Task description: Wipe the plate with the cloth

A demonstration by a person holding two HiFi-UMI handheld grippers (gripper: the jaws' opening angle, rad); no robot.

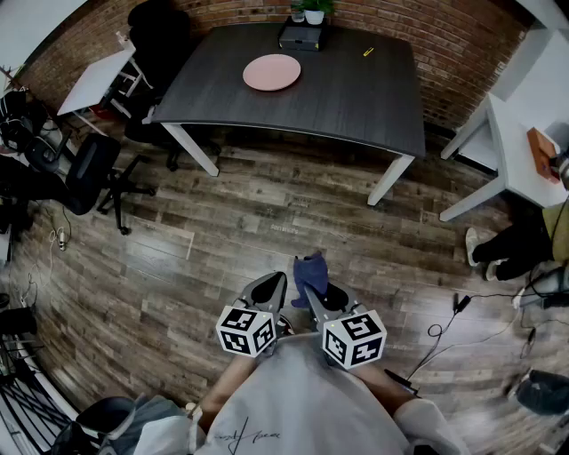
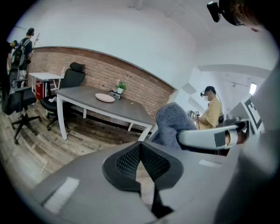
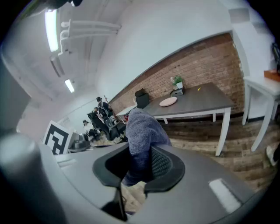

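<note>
Head view, steeply down: round pink plate lying flat on the dark grey table, toward its far side, close to a potted plant by the brick wall. Plain, matte, evenly coloured, with a shallow raised rim. Well apart from both tools, a broad stretch of wood-plank floor between.

Down at the bottom of that view, side by side and pointing toward the table: left gripper and right gripper. Pinched in the right one, a blue-grey cloth, bunched up and poking out past the fingertips.

Right gripper view, close up: dark ribbed pads clamped on the cloth, kept slightly apart by the fabric. Nubby, towel-like weave; a rounded hump standing above the jaws, the lower end trailing down between them. Plate small and far off on the table beyond, a pale pink disc seen nearly edge-on.

Left gripper view: pads pressed flat against each other, tip to tip. Just to the right, the same cloth beside the right gripper's pale grey jaw.
</note>
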